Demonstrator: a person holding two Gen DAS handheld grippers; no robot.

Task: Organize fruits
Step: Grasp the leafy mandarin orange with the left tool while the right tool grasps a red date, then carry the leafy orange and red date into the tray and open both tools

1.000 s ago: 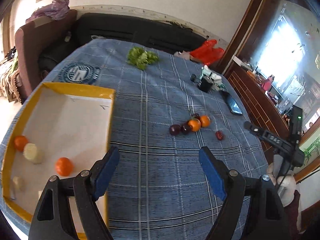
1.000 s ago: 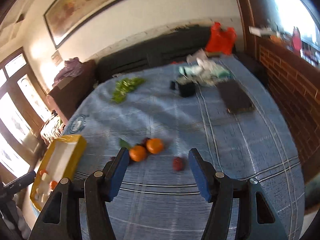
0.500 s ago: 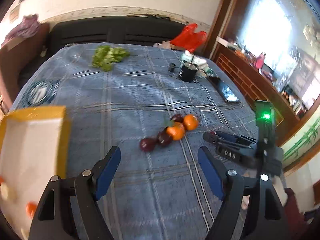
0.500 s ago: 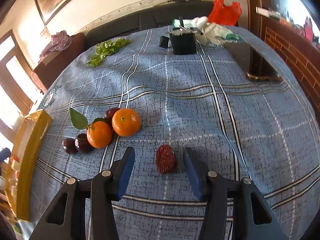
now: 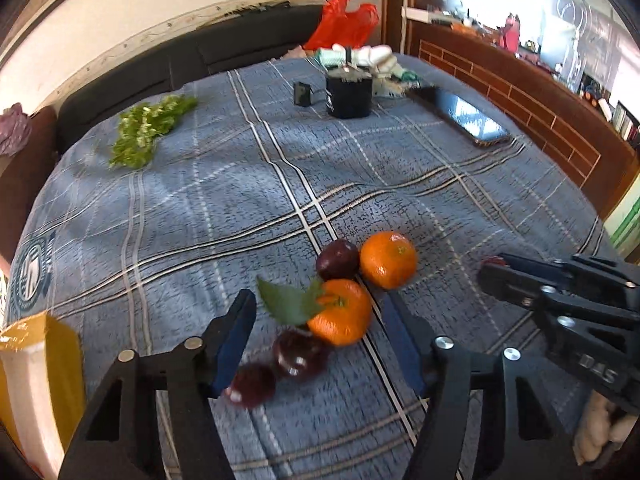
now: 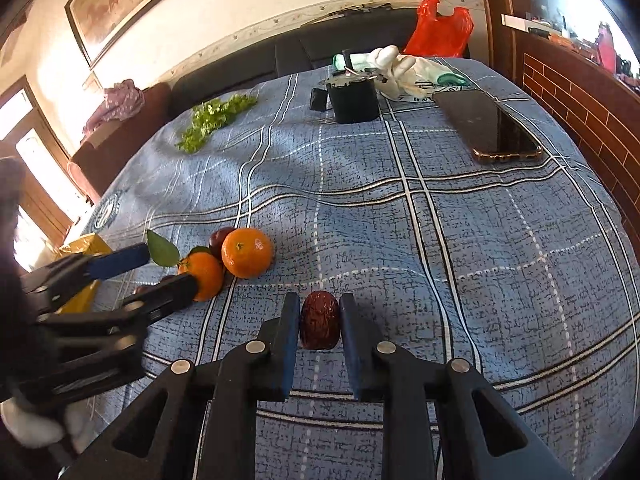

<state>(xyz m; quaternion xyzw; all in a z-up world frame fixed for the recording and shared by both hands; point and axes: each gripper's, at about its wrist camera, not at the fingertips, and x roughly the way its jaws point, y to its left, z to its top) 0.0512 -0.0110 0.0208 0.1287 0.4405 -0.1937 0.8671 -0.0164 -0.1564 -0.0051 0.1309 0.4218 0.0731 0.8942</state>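
In the right wrist view my right gripper [image 6: 319, 312] is shut on a wrinkled red date [image 6: 319, 325] that rests on the blue plaid cloth. To its left lie two oranges [image 6: 247, 253] and dark plums. In the left wrist view my left gripper [image 5: 316, 312] is open around the leafed orange [image 5: 341, 312] and two dark plums [image 5: 298, 354]. A second orange [image 5: 388, 259] and a third plum [image 5: 337, 258] lie just beyond. The left gripper also shows in the right wrist view [image 6: 160, 276]. The yellow tray [image 5: 36, 364] is at the left edge.
A black cup [image 6: 354, 98], a small black box [image 6: 319, 99], a phone [image 6: 490, 126], white gloves [image 6: 404, 70] and a red bag [image 6: 438, 28] are at the table's far side. Green leaves [image 6: 214, 120] lie far left. A dark sofa runs behind.
The right gripper closed on the date. The left gripper swung right from the tray and came down around the leafed orange and plums.
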